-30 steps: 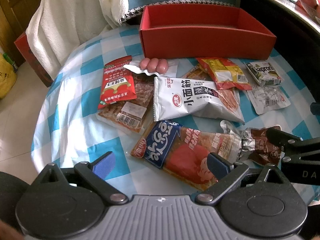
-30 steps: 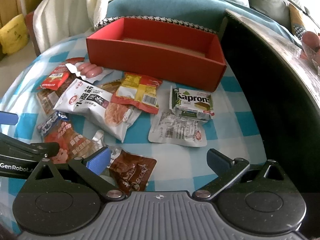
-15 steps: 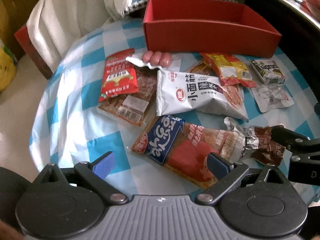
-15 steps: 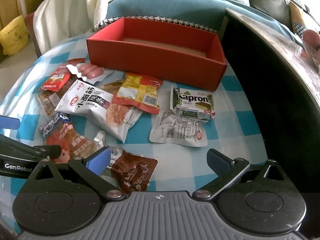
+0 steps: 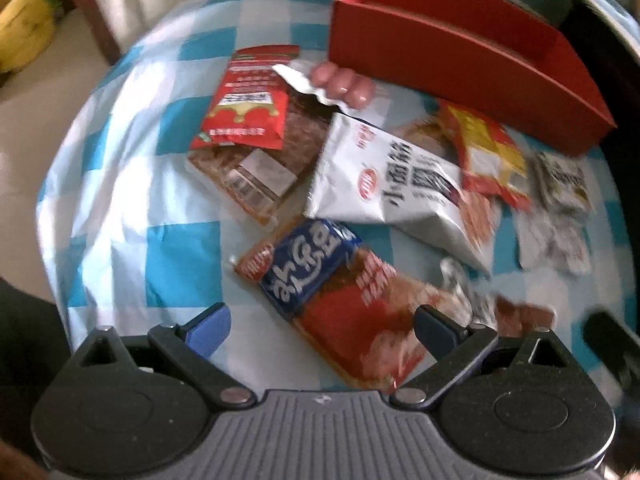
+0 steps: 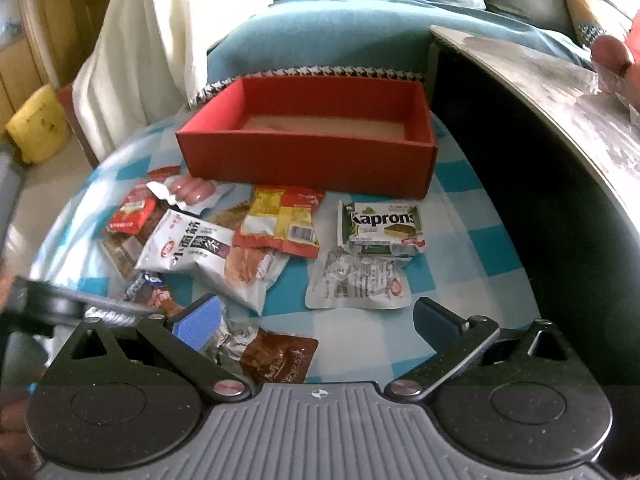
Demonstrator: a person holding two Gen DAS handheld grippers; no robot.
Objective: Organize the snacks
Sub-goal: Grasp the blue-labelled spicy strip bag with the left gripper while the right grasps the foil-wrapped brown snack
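Both tongs hang wide open and empty over the blue-checked cloth counter [image 6: 460, 200]: the left tongs [image 5: 320, 326] above the long orange-and-blue snack packet [image 5: 336, 292], the right tongs [image 6: 316, 320] above a brown foil sachet [image 6: 280, 356]. Beyond the scattered packets, the empty red cardboard box [image 6: 308, 160] waits to receive them.

A blue-and-white checked cloth [image 6: 460, 248] covers the round counter; a white fabric throw [image 6: 132, 52] hangs beside a yellow bag [image 6: 36, 124].

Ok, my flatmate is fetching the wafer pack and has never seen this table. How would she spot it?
Start at the red box on the checked tablecloth. Just in front of its right corner lies the wafer pack, partly over a silvery pouch. It alone is green and white, printed "Kaprons".
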